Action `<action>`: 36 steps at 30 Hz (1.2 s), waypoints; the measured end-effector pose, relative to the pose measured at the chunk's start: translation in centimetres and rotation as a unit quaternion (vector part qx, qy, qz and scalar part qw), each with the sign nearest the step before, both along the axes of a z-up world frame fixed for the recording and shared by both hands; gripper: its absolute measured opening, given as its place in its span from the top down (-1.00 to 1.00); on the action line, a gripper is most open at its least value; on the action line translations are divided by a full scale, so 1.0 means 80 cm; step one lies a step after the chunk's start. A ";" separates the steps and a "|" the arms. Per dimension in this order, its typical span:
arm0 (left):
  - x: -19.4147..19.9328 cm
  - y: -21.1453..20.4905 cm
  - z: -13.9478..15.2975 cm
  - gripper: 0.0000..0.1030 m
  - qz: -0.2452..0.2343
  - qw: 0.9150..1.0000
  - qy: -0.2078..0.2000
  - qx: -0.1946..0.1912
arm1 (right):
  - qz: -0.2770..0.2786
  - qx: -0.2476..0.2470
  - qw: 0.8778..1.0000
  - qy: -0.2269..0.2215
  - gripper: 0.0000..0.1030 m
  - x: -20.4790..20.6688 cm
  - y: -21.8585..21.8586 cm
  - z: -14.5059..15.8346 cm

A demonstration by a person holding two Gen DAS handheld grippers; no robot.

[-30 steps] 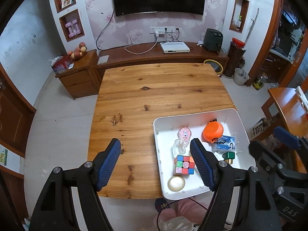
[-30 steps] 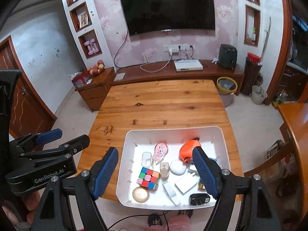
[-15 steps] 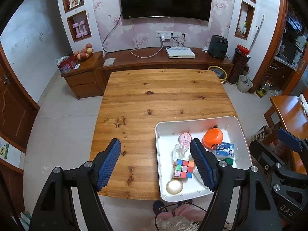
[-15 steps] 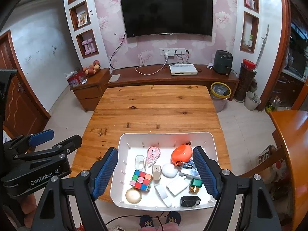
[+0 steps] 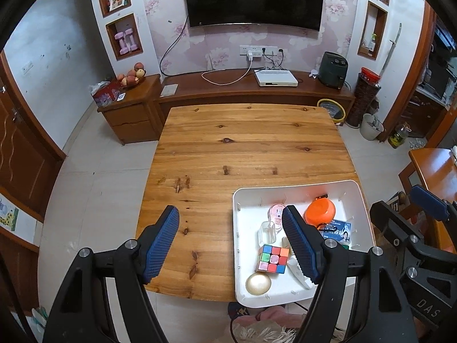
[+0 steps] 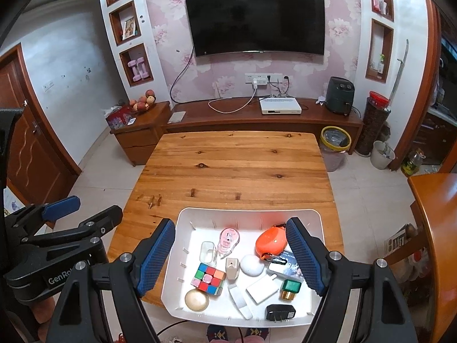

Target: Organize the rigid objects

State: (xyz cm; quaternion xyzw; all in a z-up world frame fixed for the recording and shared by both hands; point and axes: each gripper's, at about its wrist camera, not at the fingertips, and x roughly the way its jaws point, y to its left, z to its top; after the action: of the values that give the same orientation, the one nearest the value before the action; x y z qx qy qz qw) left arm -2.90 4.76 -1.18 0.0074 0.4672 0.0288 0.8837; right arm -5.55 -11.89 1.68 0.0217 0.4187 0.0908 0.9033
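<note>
A white tray (image 6: 320, 217) sits at the near right corner of the wooden table (image 6: 237, 165). In it lie a colour cube (image 6: 208, 278), a gold dome (image 6: 196, 300), an orange round case (image 6: 271, 241), a pink gadget (image 6: 228, 240), a clear box (image 6: 208, 253), a white charger (image 6: 262, 287), a green-capped bottle (image 6: 290, 285) and a black adapter (image 6: 280, 311). My right gripper (image 6: 230, 225) hangs open above the tray with nothing between its fingers. My left gripper (image 5: 230, 214) is open and empty over the table's near edge, straddling the tray's (image 5: 235, 228) left wall; the cube (image 5: 272, 258) shows there too.
The table's far half (image 5: 248, 137) is bare wood. Each gripper shows in the other's view: the right gripper's body (image 5: 414, 234) and the left gripper's body (image 6: 65, 237). A second wooden table (image 6: 437, 228) stands on the right. A TV cabinet (image 6: 257, 117) and bins (image 6: 335, 140) stand beyond.
Both views have tipped up a little, so the tray sits slightly lower in each picture. Both pairs of jaws stand as wide as before. Nothing in the tray has moved.
</note>
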 end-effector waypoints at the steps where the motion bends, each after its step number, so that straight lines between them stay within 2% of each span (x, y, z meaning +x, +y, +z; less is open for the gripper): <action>1: 0.002 0.000 0.000 -0.50 0.001 1.000 0.001 0.000 | 0.000 0.000 1.000 0.000 -0.56 0.002 0.000 0.000; 36: 0.024 0.001 -0.022 -0.50 -0.001 1.000 0.029 -0.007 | -0.006 -0.001 1.000 -0.004 -0.56 0.031 -0.007 -0.002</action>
State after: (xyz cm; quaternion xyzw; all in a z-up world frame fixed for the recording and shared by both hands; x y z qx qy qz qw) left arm -0.97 4.88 -2.94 0.0026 0.4924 0.0241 0.8701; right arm -3.04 -12.44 1.54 0.0228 0.4152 0.0852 0.9054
